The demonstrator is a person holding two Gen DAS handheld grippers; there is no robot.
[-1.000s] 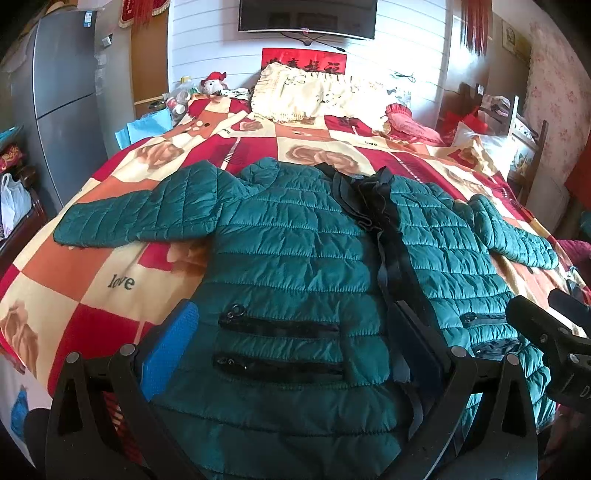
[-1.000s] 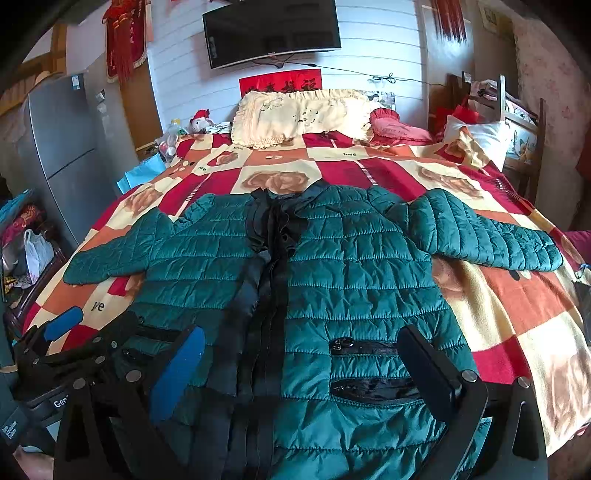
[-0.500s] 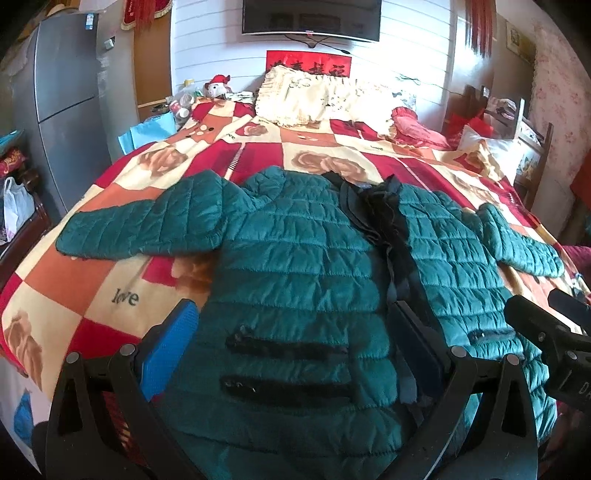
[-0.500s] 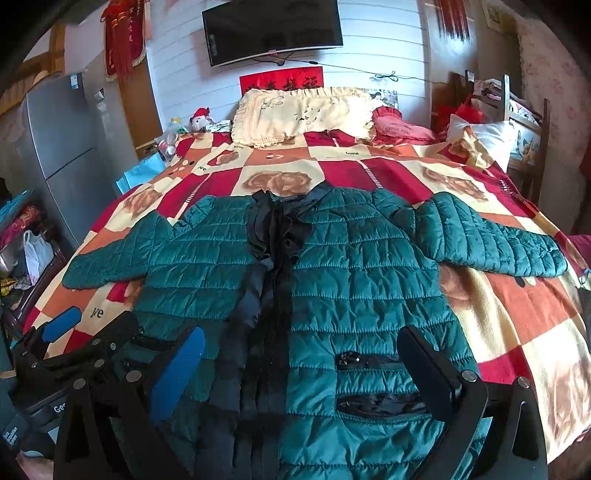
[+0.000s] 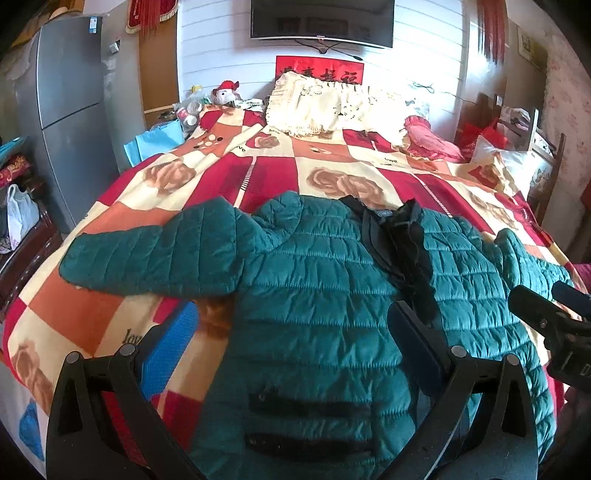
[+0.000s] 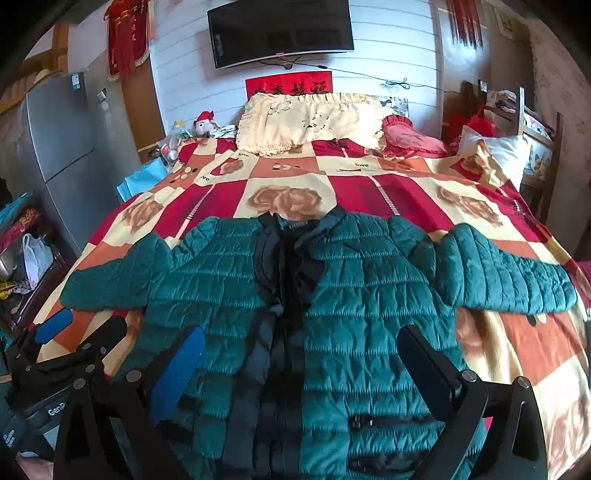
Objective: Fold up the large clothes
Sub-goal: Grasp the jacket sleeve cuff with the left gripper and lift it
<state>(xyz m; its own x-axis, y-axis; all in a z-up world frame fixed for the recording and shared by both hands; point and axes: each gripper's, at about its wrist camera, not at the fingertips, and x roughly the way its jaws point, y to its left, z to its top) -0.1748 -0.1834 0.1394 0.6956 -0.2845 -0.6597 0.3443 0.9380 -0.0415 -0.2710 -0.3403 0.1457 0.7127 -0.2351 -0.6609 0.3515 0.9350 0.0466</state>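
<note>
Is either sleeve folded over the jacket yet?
No: both sleeves lie spread out sideways on the bedspread, off the jacket body.

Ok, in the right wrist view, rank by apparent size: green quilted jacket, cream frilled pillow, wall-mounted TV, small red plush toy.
1. Green quilted jacket, though nearness inflates it.
2-3. Cream frilled pillow and wall-mounted TV look similar; unranked.
4. Small red plush toy.

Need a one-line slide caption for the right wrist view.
Open right claw above a green quilted jacket spread flat on the bed.

jacket [image 5: 317, 295] hem cut off at bottom edge, right tongs [image 5: 546, 325] clipped by frame edge
</note>
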